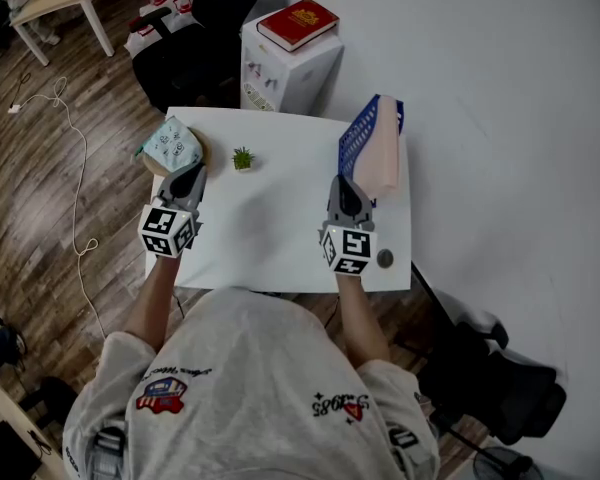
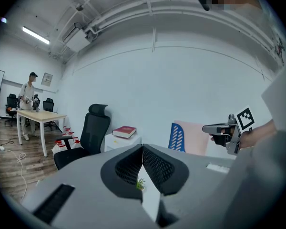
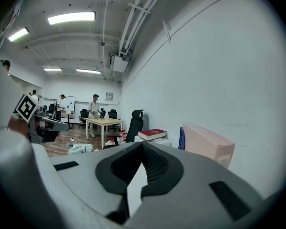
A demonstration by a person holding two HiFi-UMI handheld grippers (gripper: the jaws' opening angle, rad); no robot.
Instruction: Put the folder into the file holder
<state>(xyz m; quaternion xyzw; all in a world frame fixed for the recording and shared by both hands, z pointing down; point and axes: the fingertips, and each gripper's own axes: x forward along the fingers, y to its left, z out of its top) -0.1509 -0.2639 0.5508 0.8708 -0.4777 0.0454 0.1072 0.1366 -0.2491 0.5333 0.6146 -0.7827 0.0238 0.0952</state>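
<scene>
Both tools empty, jaws together: L gripper point(image 1: 187, 176) well left of the file holder point(image 1: 358, 136), R gripper point(image 1: 347, 184) just in front of it. The folder point(image 1: 385, 158) looks seated upright inside. Placement prob done; next, back off w/o bumping it.

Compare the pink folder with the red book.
The folder is pale pink and stands on edge by the blue file holder on the table. The book is red and lies flat on the white cabinet behind the table. Both are rectangular, and neither is held.
</scene>
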